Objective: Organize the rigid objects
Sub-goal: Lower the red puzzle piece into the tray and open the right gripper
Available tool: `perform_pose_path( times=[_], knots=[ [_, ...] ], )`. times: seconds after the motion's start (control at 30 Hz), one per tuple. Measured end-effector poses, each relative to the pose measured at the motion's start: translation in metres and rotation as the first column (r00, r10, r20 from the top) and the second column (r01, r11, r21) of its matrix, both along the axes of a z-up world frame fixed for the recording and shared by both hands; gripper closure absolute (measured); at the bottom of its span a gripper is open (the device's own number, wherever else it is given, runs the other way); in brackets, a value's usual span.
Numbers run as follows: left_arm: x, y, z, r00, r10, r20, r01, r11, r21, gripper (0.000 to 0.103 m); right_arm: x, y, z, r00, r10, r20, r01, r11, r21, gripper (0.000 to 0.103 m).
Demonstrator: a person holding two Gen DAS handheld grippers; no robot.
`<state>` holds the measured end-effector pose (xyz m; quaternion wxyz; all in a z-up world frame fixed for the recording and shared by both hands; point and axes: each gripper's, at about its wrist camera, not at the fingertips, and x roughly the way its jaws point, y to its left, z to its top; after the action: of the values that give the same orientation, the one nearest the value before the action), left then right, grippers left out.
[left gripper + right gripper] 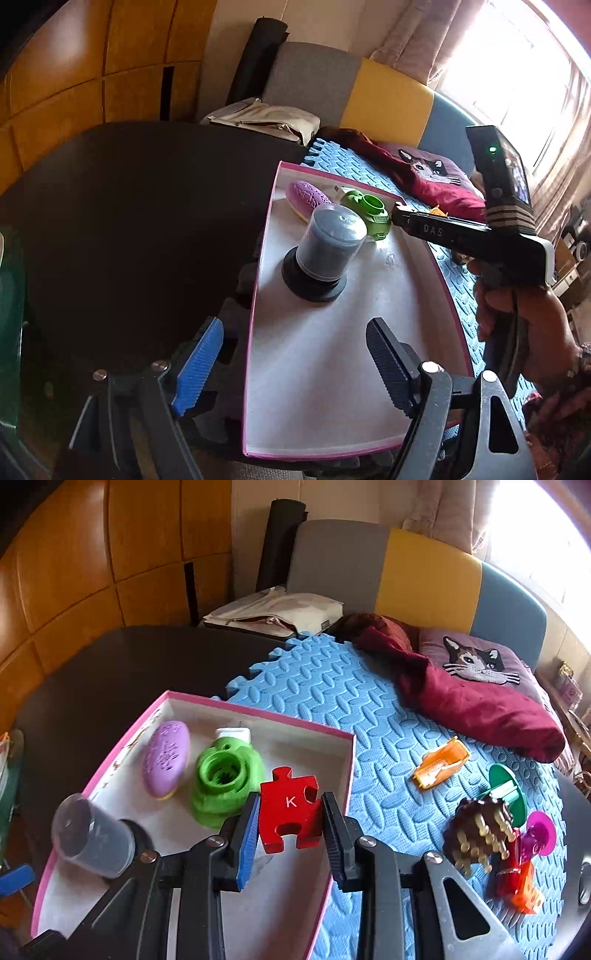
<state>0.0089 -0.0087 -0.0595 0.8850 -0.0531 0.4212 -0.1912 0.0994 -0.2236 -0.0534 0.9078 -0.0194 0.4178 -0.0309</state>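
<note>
Broadly, a dark surface [110,664] carries a blue foam mat [351,701], and a pink-rimmed box [258,716] sits across both. Inside the box stand a clear-capped cylinder on a black base [325,251], a green moulded piece [221,779] and a purple oval [166,757], the last two lying side by side near the far wall. Loose on the mat, well apart from the box, lie an orange piece [439,762] and a brown spiked piece [476,830]. The right tongs [291,827] pinch a red puzzle piece marked K [290,808] over the box's near right corner. The left tongs [295,365] are spread wide over the box's left rim, gripping nothing.
</note>
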Motion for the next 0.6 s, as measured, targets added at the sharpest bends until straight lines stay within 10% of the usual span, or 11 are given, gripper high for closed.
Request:
perform_pose_path(
  times=[0.6],
  knots=[
    [-0.002, -0.009, -0.001, 1.0, -0.013, 0.0, 0.013, 1.0, 0.005, 0.022, -0.015, -0.006, 0.001, 1.0, -0.015, 0.006, 0.015, 0.999, 0.038, 0.069]
  ],
)
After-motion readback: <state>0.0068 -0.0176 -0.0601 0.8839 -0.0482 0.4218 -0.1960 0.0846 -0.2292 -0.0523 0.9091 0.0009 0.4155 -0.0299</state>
